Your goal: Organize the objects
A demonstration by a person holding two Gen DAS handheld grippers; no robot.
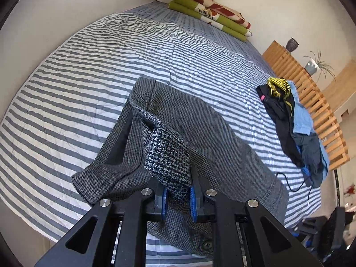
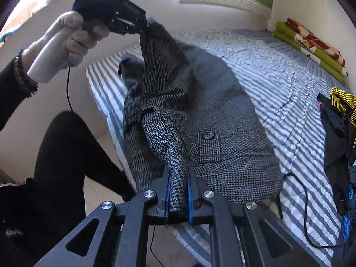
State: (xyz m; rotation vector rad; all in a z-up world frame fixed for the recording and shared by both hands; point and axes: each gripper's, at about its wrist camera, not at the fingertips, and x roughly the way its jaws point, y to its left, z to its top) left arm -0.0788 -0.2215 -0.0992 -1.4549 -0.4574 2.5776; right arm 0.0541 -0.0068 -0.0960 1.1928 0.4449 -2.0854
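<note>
A grey houndstooth coat (image 1: 200, 120) lies on the striped bed (image 1: 89, 66). My left gripper (image 1: 178, 198) is shut on a fold of the coat's edge, lifted above the bed. In the right wrist view the coat (image 2: 222, 102) spreads across the bed, with a black button (image 2: 208, 135) showing. My right gripper (image 2: 178, 191) is shut on another bunched edge of the coat near the bed's near side. The left gripper (image 2: 142, 27) shows there at upper left, held by a gloved hand, pulling the coat edge up.
A pile of dark, blue and yellow clothes (image 1: 293, 120) lies at the bed's right edge, also in the right wrist view (image 2: 340, 133). Folded green and red blankets (image 1: 211, 13) sit at the far end. A wooden slatted frame (image 1: 311, 102) stands beyond. A black cable (image 2: 307, 211) trails over the bed.
</note>
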